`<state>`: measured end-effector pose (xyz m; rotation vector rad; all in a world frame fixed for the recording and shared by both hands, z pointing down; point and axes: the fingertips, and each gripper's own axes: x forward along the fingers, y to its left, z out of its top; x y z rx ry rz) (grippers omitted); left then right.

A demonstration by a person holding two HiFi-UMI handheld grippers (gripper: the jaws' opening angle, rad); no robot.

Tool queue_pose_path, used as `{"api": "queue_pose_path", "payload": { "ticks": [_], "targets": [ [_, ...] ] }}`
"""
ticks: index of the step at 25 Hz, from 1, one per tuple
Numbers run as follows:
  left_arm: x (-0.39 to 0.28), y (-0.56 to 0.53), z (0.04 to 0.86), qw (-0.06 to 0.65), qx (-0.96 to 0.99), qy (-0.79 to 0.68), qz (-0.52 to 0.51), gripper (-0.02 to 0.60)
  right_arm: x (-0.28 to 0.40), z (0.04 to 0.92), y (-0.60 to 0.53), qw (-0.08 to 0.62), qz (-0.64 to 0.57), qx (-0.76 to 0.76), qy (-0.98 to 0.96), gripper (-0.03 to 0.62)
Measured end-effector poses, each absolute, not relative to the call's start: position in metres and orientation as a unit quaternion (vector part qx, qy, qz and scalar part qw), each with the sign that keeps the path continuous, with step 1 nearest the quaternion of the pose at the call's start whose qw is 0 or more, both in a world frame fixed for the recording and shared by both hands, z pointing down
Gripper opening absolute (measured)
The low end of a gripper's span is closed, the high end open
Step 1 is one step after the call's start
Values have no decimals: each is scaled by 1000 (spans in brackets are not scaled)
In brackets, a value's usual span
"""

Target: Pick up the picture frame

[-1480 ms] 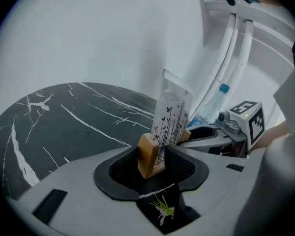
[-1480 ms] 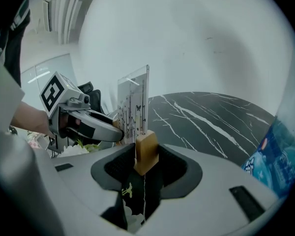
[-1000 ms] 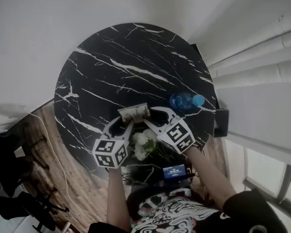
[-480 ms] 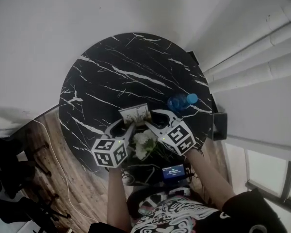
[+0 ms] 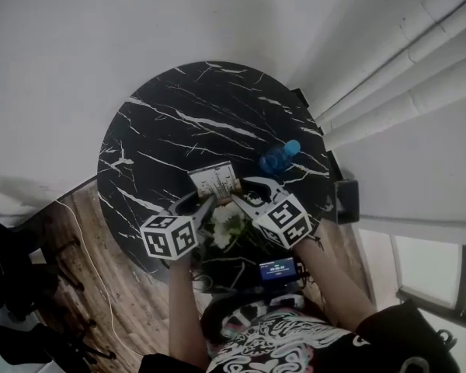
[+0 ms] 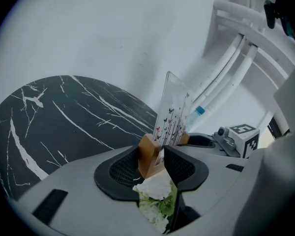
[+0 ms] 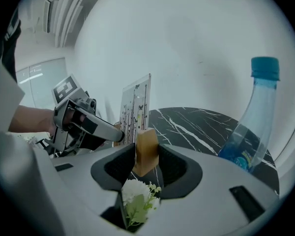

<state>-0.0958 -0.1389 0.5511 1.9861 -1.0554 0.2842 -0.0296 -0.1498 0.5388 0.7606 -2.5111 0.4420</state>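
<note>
The picture frame (image 5: 215, 182) is a clear panel printed with butterflies, with a wooden block at each end. It hangs upright over the near part of the black marble table (image 5: 179, 123). My left gripper (image 5: 204, 199) is shut on its left wooden block (image 6: 148, 154), and the panel (image 6: 173, 116) rises beyond the jaws. My right gripper (image 5: 239, 193) is shut on the other wooden block (image 7: 146, 149), next to the panel (image 7: 136, 113). In the right gripper view the left gripper (image 7: 83, 122) shows across the frame.
A blue-capped water bottle (image 5: 278, 158) stands on the table just right of the frame, and shows close in the right gripper view (image 7: 248, 127). White flowers (image 5: 227, 225) sit below the grippers. White walls and pipes (image 5: 388, 76) ring the table. A wooden floor lies at the left.
The table and bottle have shifted and look smaller in the head view. Both grippers keep their hold on the frame, in much the same spot in the view.
</note>
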Motion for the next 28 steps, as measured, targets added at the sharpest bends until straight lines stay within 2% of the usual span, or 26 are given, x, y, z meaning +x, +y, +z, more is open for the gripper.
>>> {"api": "queue_pose_path", "payload": {
  "ticks": [15,28],
  "targets": [
    [-88,-99,527,475,787,-386,81,172,-18,512,-104,222,178,306,-909,150],
    [-79,-77,506,464,796,-379,83,171,-8,491,-79,213,170,330,-904,144]
  ]
}}
